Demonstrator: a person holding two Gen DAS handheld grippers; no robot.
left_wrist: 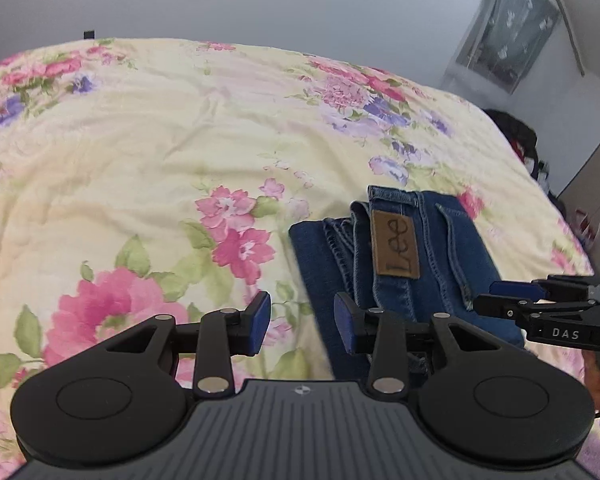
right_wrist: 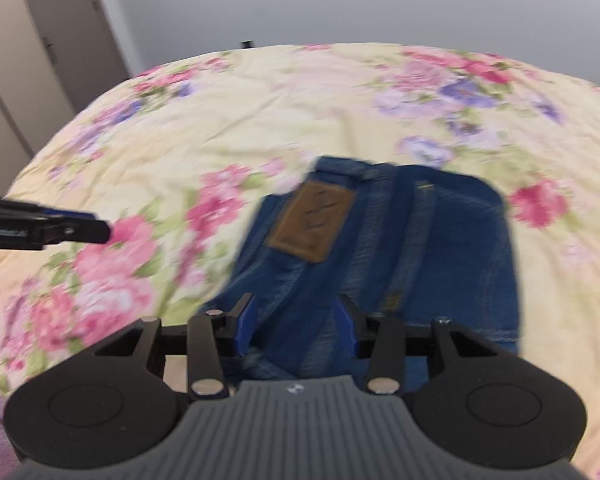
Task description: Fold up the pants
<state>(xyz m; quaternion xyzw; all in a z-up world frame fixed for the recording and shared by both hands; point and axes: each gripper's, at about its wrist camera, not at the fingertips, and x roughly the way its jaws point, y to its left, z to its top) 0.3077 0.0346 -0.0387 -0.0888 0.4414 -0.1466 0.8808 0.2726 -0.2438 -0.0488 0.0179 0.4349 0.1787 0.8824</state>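
Blue jeans [left_wrist: 404, 264] lie folded into a compact stack on the floral bedspread [left_wrist: 140, 160], brown Lee patch [left_wrist: 396, 246] on top. My left gripper [left_wrist: 302, 326] is open and empty, hovering just above the stack's near left edge. My right gripper [right_wrist: 296, 326] is open, its jaws standing either side of a raised fold at the near edge of the jeans [right_wrist: 380, 248], not closed on it. The right gripper also shows from the side in the left wrist view [left_wrist: 500, 300], over the stack's right edge. The right wrist view is blurred.
The yellow floral bedspread [right_wrist: 260, 120] covers the whole bed. A grey wall stands behind. A wardrobe door [right_wrist: 28, 60] is at the left in the right wrist view. Dark clutter [left_wrist: 520, 140] and a framed picture [left_wrist: 508, 28] lie beyond the bed's right side.
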